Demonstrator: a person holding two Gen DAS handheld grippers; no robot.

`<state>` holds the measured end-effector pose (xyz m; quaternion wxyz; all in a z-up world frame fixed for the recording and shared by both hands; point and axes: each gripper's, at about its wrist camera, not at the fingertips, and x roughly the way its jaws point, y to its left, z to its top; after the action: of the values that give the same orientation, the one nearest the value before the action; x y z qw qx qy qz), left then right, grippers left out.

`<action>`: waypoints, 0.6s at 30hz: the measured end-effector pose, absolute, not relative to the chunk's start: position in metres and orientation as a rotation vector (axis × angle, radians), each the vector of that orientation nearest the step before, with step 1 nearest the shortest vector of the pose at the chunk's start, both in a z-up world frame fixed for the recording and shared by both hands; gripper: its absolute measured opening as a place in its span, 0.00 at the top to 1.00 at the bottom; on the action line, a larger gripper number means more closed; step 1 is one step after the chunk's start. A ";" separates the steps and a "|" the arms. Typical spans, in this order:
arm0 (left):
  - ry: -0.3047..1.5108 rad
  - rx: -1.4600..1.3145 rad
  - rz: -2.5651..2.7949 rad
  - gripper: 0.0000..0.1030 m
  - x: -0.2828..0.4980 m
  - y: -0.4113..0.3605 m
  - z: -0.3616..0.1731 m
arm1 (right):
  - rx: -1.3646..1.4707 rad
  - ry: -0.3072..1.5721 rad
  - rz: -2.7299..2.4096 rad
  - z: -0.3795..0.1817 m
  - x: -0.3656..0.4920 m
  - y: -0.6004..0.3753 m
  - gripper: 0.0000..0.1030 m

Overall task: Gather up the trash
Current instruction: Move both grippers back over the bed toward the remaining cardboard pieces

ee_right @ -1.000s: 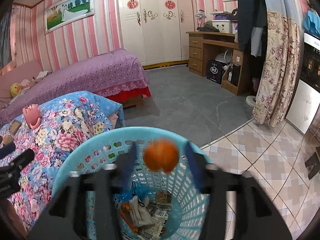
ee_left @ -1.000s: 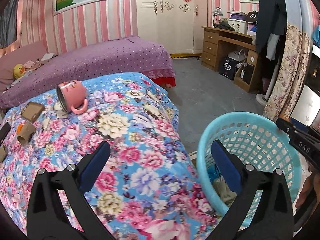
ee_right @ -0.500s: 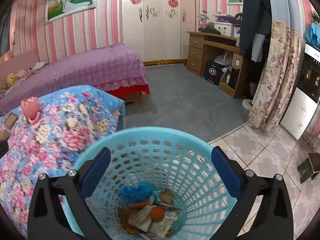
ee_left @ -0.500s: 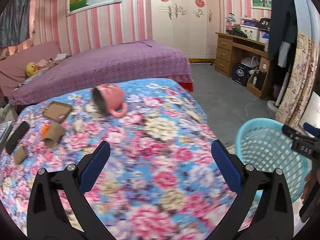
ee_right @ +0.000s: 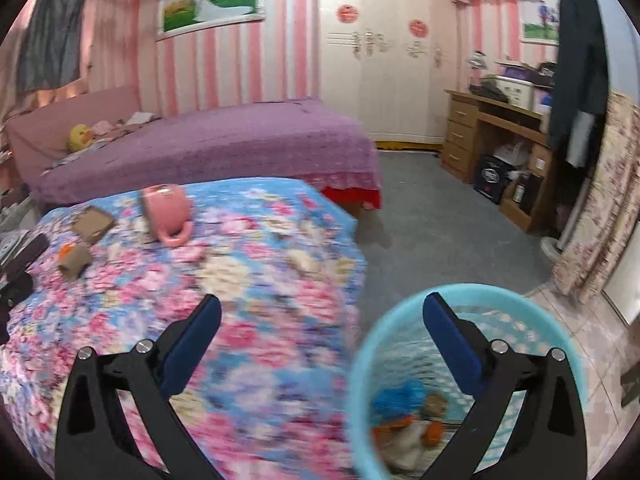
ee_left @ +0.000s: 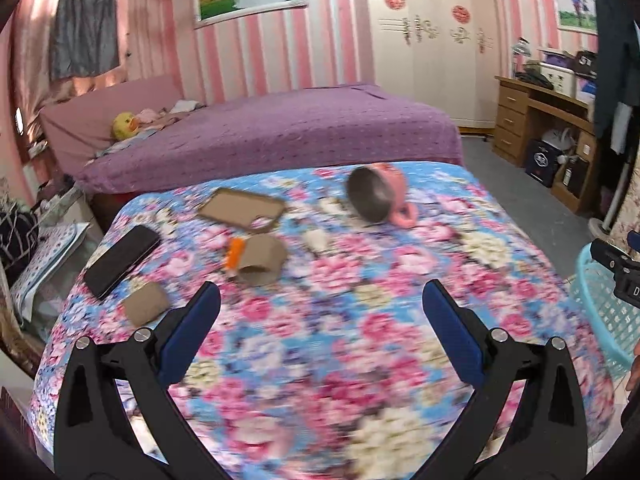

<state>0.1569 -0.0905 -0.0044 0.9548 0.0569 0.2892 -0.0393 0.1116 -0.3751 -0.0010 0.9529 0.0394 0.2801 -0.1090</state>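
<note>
My left gripper (ee_left: pixel 320 312) hangs open and empty over the floral cloth (ee_left: pixel 340 340). Ahead of it lie a cardboard tube (ee_left: pixel 262 260) with an orange scrap (ee_left: pixel 234 252), a flat cardboard piece (ee_left: pixel 146 303) and a brown cardboard tray (ee_left: pixel 242 208). My right gripper (ee_right: pixel 320 320) is open and empty too, between the floral cloth (ee_right: pixel 240 300) and the turquoise basket (ee_right: pixel 360 380). Inside the basket lies trash (ee_right: pixel 408 420), orange and blue bits among it. The cardboard tube (ee_right: pixel 74 261) shows far left in the right wrist view.
A pink mug (ee_left: pixel 380 196) lies on its side on the cloth, a black phone (ee_left: pixel 120 260) near its left edge. The turquoise basket (ee_left: pixel 604 312) stands at the right. A purple bed (ee_left: pixel 300 132) is behind, a wooden desk (ee_right: pixel 496 136) at the right, grey floor (ee_right: pixel 432 240) between.
An orange piece dropped from my right gripper into the basket as the jaws spread. Both grippers have swung left, from the basket toward the floral cloth and its cardboard.
</note>
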 end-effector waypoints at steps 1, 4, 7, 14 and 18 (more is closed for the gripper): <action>0.591 0.109 -0.076 0.05 0.157 -0.078 -0.007 | 0.078 0.571 -0.201 -0.001 0.116 -0.363 0.04; 0.619 0.113 -0.048 0.05 0.163 -0.049 -0.014 | 0.076 0.569 -0.162 -0.003 0.125 -0.336 0.04; 0.629 0.106 -0.017 0.05 0.166 -0.023 -0.019 | 0.071 0.572 -0.127 -0.006 0.135 -0.310 0.04; 0.669 0.118 0.062 0.05 0.186 0.039 -0.036 | 0.053 0.601 -0.077 -0.025 0.155 -0.260 0.04; 0.734 0.060 0.074 0.05 0.203 0.066 -0.050 | 0.018 0.623 -0.085 -0.034 0.164 -0.245 0.04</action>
<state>0.2032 0.0663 -0.0504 0.9323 0.0294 0.3586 0.0363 0.1637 -0.2453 -0.0345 0.9510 0.0087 0.3063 -0.0418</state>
